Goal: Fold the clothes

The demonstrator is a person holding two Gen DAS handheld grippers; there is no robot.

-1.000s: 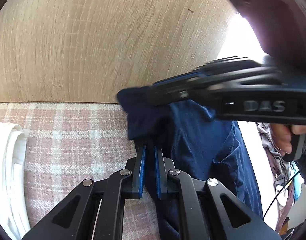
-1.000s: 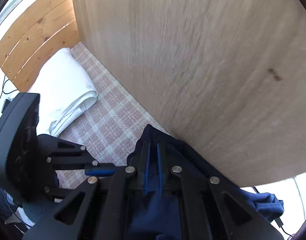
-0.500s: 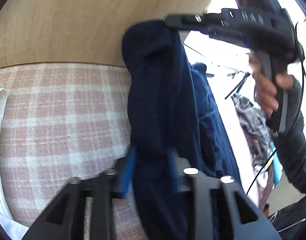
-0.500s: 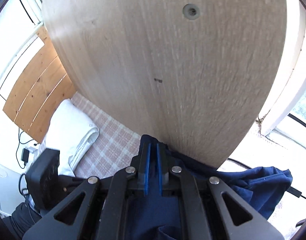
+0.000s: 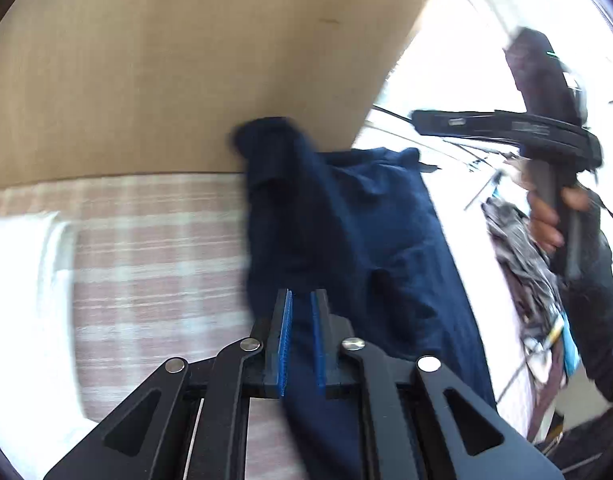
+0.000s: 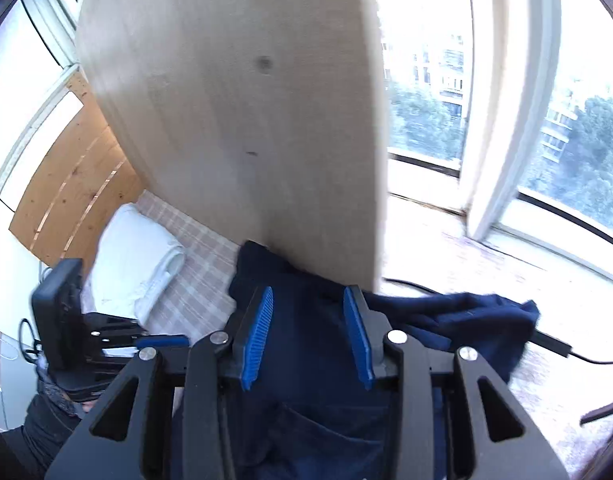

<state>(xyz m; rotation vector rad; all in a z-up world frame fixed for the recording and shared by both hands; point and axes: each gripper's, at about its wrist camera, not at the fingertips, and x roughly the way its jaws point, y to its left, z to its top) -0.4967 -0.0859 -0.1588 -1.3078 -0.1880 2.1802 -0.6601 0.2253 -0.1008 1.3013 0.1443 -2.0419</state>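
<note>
The navy garment point(image 5: 346, 232) is left at the bed's point(image 5: 154, 240) headboard edge, both grippers' point(image 5: 301, 340) point(image 6: 308, 328) jaws just opened, nothing gripped.

From my remote seat I saw a tall pale wooden board point(image 6: 242, 120) standing upright at the far edge of a bed covered in a pink and white checked sheet point(image 5: 154, 248). A folded white blanket point(image 6: 138, 264) lay on that sheet to the left. Behind it rose a panel of orange knotty pine planks point(image 6: 70, 184). To the right, big windows point(image 6: 554, 120) with white frames looked out on trees and apartment blocks, and strong daylight washed over the sill point(image 6: 438, 216). A black cable point(image 6: 562, 350) trailed across the floor there.
</note>
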